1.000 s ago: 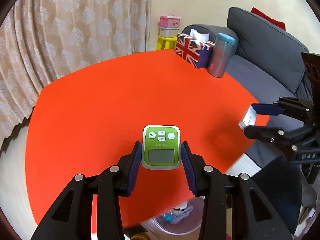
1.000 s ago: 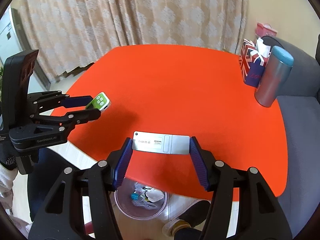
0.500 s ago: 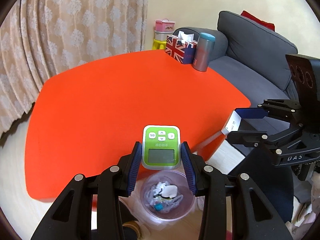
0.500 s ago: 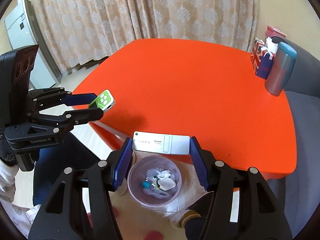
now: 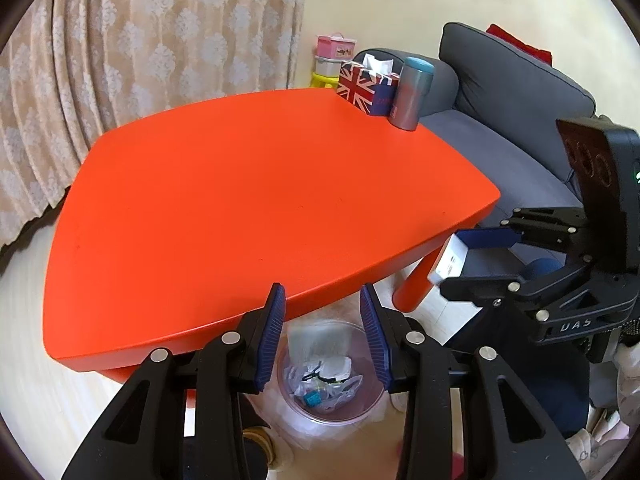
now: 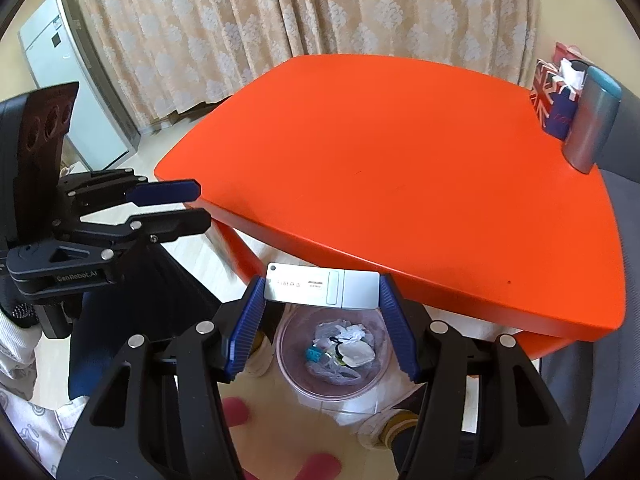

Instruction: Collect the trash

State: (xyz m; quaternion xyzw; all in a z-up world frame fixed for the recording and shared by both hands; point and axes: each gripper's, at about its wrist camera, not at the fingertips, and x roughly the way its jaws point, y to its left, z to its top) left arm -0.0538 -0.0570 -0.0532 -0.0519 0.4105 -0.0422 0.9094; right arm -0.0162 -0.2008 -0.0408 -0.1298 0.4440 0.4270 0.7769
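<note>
The left gripper (image 5: 322, 330), black with blue ribbed pads, has its jaws apart with nothing between them. It hangs past the near edge of the glossy orange table (image 5: 256, 204), directly above the clear round plastic bin (image 5: 328, 408) on the pale floor. Inside the bin lie crumpled white wrappers and a small teal scrap (image 5: 313, 398); a blurred pale shape shows just above the rim, too smeared to tell what it is.

The right gripper (image 6: 322, 300) is clamped on a flat silver-white rectangular device (image 6: 324, 289), a pad on each short end — held level over the same bin (image 6: 334, 384), just off the table's edge.

At the table's far corner a Union Jack tissue box (image 5: 360, 90) touches a grey cylindrical flask with a teal lid (image 5: 410, 96). Behind them are a grey sofa (image 5: 516, 92) and beige patterned curtains (image 5: 152, 36).
</note>
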